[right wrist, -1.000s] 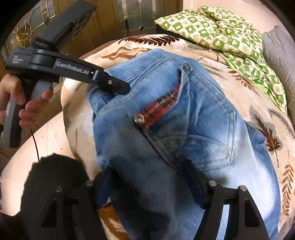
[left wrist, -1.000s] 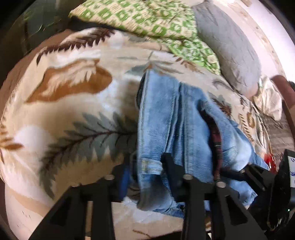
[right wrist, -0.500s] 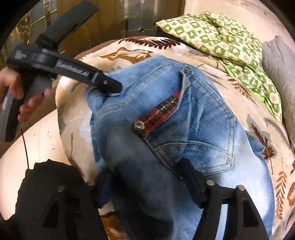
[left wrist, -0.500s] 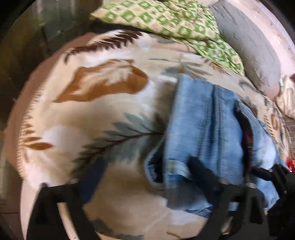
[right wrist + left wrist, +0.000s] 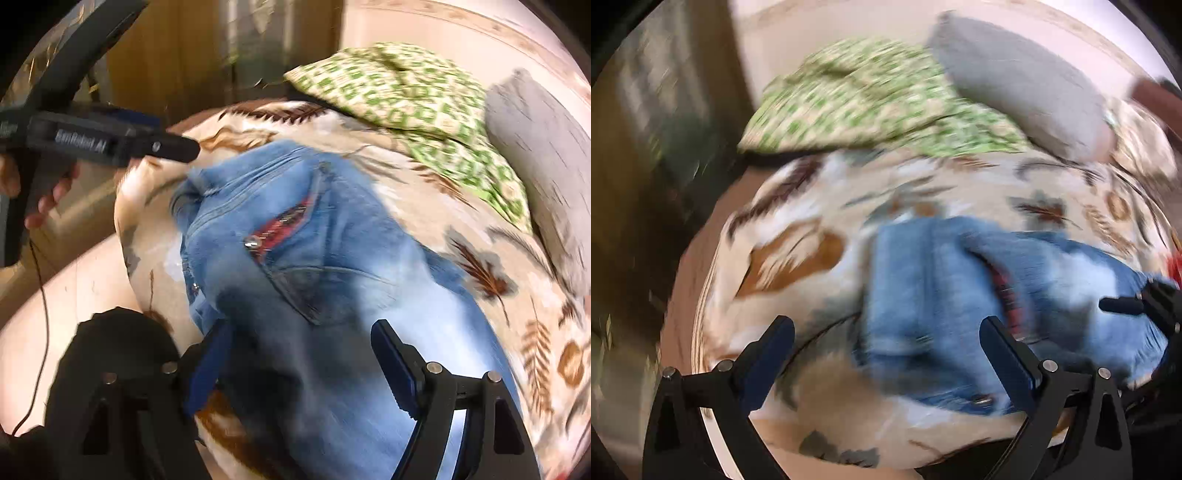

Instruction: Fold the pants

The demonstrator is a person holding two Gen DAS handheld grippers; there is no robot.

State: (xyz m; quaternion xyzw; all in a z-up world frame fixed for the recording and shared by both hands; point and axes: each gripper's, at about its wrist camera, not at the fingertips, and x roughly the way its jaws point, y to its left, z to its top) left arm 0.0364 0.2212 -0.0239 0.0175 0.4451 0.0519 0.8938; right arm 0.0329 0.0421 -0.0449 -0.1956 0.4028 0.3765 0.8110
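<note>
Light blue jeans (image 5: 960, 288) lie folded on a leaf-patterned bed cover (image 5: 798, 236), back pocket with red plaid lining up (image 5: 288, 225). My left gripper (image 5: 886, 354) is open and empty, lifted back from the jeans' waistband edge; it also shows at the upper left of the right wrist view (image 5: 177, 147). My right gripper (image 5: 299, 365) is open, its jaws standing wide on either side of the denim (image 5: 332, 295) just above it. Both views are motion-blurred.
A green checked blanket (image 5: 871, 107) and a grey pillow (image 5: 1023, 88) lie at the far end of the bed. Wooden panelling (image 5: 177, 62) stands behind. The bed's edge and pale floor (image 5: 74, 280) are at the left.
My left gripper let go of the waistband, opened wide and pulled back up and away. My right gripper opened a little wider and drew back. The jeans stay on the bed.
</note>
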